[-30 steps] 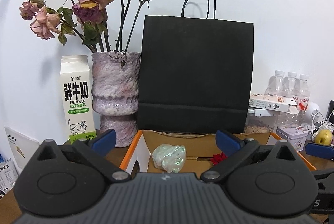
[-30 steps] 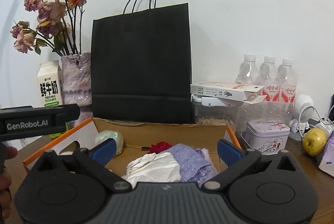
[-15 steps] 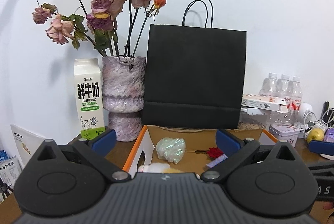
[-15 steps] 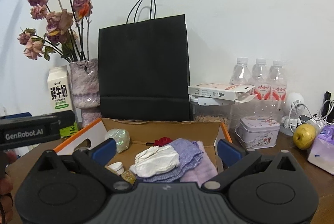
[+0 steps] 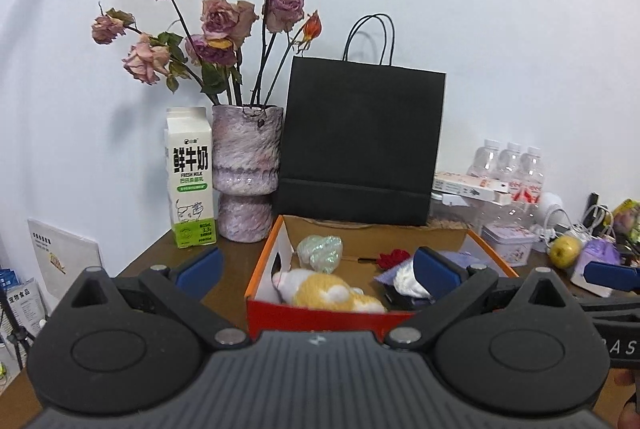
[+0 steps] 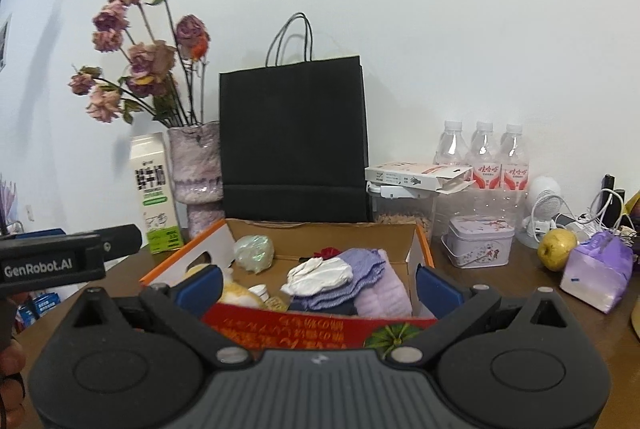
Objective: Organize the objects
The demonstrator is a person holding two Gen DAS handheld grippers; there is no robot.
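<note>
Box: orange-rimmed cardboard box (image 6: pixel 422 249), stiff, holds soft goods.
Sock: crumpled white cloth sock (image 6: pixel 320 274) inside box, light, limp; pinch mid-fold.
Grippers: left gripper (image 5: pixel 318 265) and right gripper (image 6: pixel 318 283) both spread, empty.

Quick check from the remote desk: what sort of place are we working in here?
Probably a home or small office: a cluttered brown wooden table against a white wall. It holds a mottled purple vase of dried roses, a white milk carton and an open orange-rimmed cardboard box of soft items.
</note>
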